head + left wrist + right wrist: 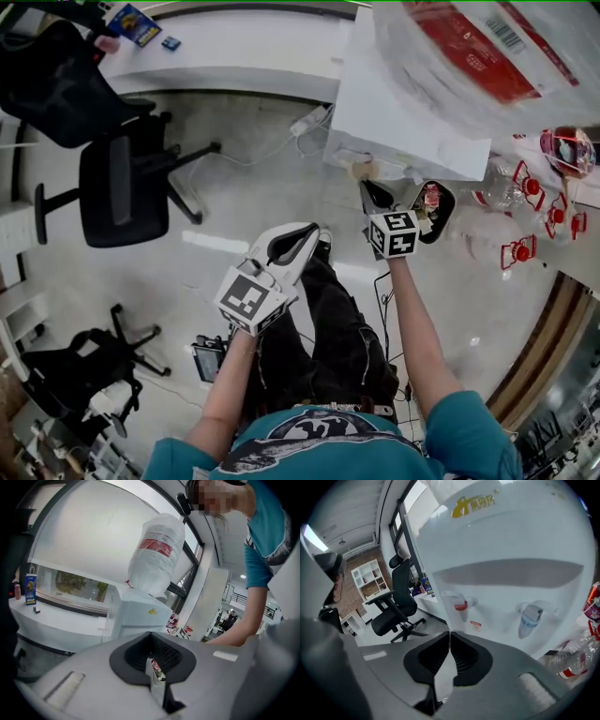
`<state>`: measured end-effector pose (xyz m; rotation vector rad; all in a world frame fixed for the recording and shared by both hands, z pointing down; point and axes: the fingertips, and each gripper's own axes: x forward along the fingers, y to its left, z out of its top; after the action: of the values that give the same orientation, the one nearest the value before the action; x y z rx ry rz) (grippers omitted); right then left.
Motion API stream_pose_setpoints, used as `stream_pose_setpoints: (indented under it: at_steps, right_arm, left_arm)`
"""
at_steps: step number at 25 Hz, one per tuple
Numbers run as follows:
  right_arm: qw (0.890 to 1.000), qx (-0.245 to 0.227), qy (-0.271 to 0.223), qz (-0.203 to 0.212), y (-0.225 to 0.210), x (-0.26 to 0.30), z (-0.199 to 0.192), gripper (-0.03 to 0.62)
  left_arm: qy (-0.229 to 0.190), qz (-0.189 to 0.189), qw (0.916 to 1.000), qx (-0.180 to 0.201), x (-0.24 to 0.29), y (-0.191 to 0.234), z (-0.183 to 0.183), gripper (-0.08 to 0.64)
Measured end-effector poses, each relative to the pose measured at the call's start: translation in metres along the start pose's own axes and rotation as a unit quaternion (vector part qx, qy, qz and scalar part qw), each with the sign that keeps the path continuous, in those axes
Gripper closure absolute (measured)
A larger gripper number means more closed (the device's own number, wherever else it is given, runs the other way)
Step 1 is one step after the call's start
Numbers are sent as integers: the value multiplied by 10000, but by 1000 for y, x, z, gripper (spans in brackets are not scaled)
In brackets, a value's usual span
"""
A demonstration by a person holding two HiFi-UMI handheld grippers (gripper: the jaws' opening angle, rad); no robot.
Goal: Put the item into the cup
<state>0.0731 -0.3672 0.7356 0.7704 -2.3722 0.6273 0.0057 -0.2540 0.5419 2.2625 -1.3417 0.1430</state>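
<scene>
Scene at dispenser (511, 536): left gripper (151, 660), right gripper (449, 637) both pressed together, empty; pickup seemingly unstarted, needing jaws spread round the item.

from the head view, looking steeply down on the floor (272, 197); from the left gripper view, low, tilted up at the water dispenser (136, 616) from farther off; from the right gripper view, close before its front (511, 541); sharing that dispenser (394, 103) across all three, the office chair (122, 187) (396, 604) across two

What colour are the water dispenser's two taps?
Red tap and blue tap; the right gripper view shows them best.
</scene>
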Motion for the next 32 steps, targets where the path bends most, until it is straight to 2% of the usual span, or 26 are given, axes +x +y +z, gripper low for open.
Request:
stream_pose_setpoints:
  at_steps: [5, 9, 15, 19, 23, 32]
  right_arm:
    - [9990, -233, 342, -151, -22, 29, -15, 577]
    - [9974, -352, 542, -315, -37, 44, -24, 577]
    - [9929, -718, 835, -446, -48, 62, -30, 575]
    - [9908, -741, 1016, -506, -54, 68, -37, 559]
    - [9917, -625, 1024, -453, -54, 67, -40, 511]
    - [9975, -300, 592, -224, -27, 41, -23, 511]
  left_arm:
    - [-31, -32, 9996, -294, -1, -2, -9, 561]
    - [109, -55, 9996, -239, -2, -4, -17, 561]
    - [173, -32, 9992, -364, -6, 0, -19, 561]
    - [194, -55, 9993, -321, -7, 4, -22, 561]
    - [246, -76, 9990, -357, -8, 6, -29, 561]
    - [297, -200, 9993, -147, -10, 1, -24, 561]
